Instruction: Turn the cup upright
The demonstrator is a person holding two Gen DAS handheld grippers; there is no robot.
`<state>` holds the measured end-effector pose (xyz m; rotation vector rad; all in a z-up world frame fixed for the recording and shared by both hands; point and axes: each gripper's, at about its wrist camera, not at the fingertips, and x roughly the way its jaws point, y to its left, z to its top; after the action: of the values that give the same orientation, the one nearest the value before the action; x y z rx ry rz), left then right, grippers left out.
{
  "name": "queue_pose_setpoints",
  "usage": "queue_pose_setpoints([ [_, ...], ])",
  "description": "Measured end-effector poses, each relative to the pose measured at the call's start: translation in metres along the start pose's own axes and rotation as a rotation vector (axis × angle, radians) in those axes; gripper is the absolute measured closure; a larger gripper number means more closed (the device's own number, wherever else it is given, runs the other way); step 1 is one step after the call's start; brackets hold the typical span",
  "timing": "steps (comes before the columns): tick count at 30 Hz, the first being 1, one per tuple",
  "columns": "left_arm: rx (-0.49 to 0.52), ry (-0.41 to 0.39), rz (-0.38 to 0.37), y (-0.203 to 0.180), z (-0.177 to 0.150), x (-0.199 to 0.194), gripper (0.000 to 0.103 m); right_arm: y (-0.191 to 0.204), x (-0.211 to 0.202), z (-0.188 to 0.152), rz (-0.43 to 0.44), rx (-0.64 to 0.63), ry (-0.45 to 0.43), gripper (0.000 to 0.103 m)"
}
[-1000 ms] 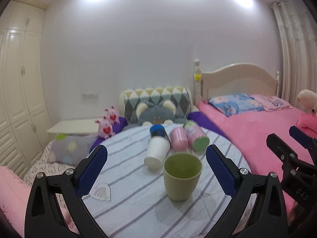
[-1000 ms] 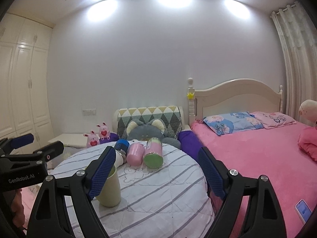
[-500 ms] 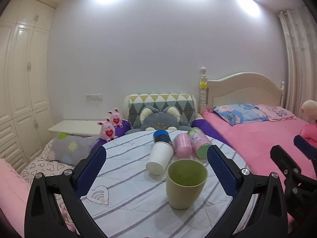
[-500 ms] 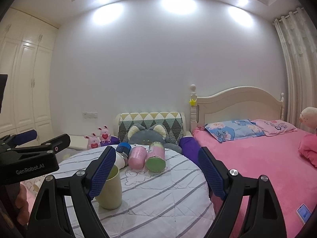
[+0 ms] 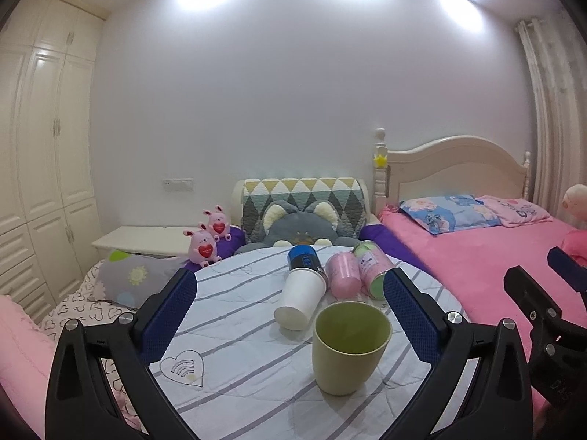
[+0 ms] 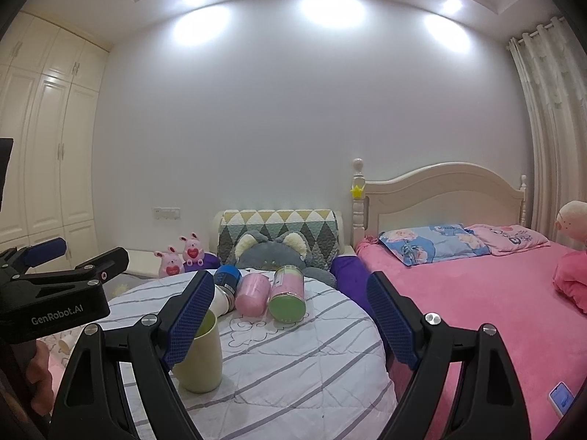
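One green cup (image 5: 350,344) sits upright on the striped tabletop (image 5: 234,333), with four more cups lying on their sides behind it: one white (image 5: 299,300), one blue (image 5: 303,256), and two pink (image 5: 343,274). Two sets of tongs, left (image 5: 290,315) and right (image 6: 290,311), both spread apart and holding nothing, plus two pink bunny plushies (image 5: 209,240) at the back.
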<state>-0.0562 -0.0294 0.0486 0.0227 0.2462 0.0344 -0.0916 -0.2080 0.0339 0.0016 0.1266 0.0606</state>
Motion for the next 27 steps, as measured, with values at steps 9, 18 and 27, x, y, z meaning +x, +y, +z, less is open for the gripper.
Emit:
queue_pose_setpoints([
  [9, -0.007, 0.006, -0.025, 0.002, 0.0002, -0.0011, 0.0, -0.003, -0.0034, 0.0025, 0.012, 0.017, -0.015, 0.017],
  [18, -0.008, 0.006, -0.047, 0.0007, 0.0022, -0.0036, 0.0, -0.0025, -0.0058, 0.0044, 0.005, 0.005, -0.029, 0.017],
  [27, -0.008, 0.003, -0.044, 0.0002, 0.0036, -0.0025, 0.0, -0.0039, -0.0059, 0.0055, 0.006, 0.01, -0.021, 0.017],
])
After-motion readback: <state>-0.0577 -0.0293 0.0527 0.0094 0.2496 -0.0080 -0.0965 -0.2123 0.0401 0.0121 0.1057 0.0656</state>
